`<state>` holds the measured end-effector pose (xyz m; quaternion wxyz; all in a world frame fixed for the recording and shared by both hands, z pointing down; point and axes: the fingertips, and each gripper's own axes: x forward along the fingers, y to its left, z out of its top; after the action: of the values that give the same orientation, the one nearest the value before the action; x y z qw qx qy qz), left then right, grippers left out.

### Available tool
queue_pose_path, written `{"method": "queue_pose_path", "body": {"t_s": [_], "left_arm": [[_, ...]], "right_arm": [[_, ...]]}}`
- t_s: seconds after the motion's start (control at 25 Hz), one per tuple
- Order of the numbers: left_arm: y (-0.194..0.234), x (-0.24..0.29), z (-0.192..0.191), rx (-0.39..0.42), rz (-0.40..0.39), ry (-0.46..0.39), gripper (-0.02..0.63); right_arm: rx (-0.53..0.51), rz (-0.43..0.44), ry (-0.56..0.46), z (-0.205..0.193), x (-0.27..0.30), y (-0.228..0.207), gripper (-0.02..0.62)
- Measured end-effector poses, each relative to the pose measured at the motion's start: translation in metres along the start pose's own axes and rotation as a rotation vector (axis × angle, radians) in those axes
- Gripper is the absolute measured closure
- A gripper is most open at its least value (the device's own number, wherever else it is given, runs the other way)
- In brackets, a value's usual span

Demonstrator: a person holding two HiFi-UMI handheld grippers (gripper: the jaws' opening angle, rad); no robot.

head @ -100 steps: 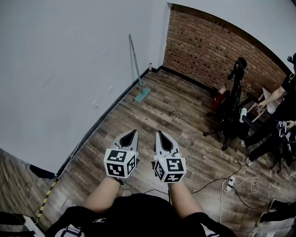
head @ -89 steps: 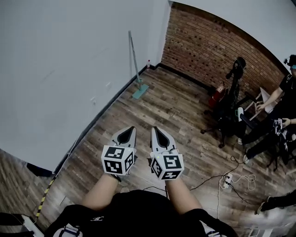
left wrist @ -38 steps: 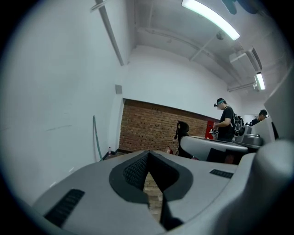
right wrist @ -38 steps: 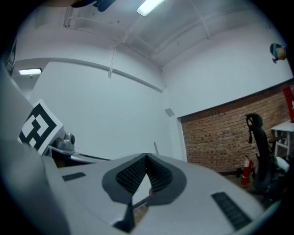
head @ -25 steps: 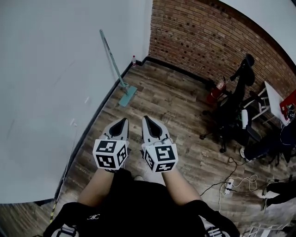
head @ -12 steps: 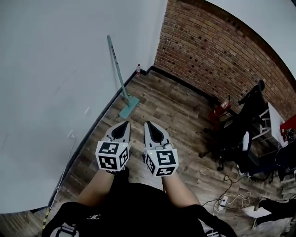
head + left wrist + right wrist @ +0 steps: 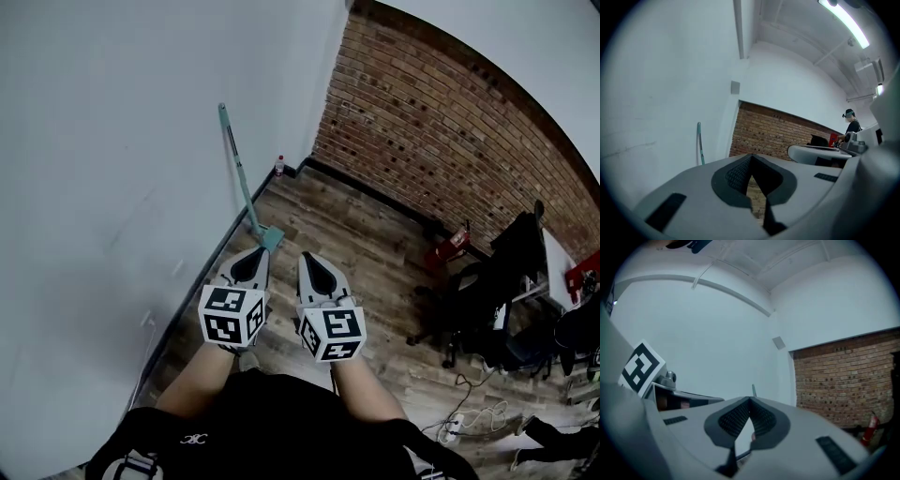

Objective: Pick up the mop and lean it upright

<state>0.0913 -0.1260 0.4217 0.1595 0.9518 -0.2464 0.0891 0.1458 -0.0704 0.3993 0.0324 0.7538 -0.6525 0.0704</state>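
Mop (image 7: 242, 192): leans on white wall (image 7: 112, 141), head at the wall's foot; nearer than a second ago. Left hand-held gripper (image 7: 255, 261), right hand-held gripper (image 7: 311, 262): closed, empty, short of the wall. Approach under way; grasp pending.

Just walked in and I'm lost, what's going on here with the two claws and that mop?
A person holds a claw in each hand, out in front of the body. The left claw and right claw are both shut and empty. The mop stands ahead of them, leaning upright against the white wall, head on the floor. Neither claw touches it.
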Motion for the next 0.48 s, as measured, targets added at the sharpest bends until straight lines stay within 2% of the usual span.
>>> {"method": "queue_pose_path", "body": {"t_s": [0.24, 0.48], "left_arm": [[0.053, 0.03, 0.014, -0.014, -0.003, 0.006, 0.615], [0.085, 0.051, 0.017, -0.033, 0.03, 0.028, 0.615]], "right_arm": [[-0.005, -0.013, 0.015, 0.002, 0.059, 0.005, 0.581], [0.009, 0.022, 0.053, -0.003, 0.103, 0.004, 0.581]]}}
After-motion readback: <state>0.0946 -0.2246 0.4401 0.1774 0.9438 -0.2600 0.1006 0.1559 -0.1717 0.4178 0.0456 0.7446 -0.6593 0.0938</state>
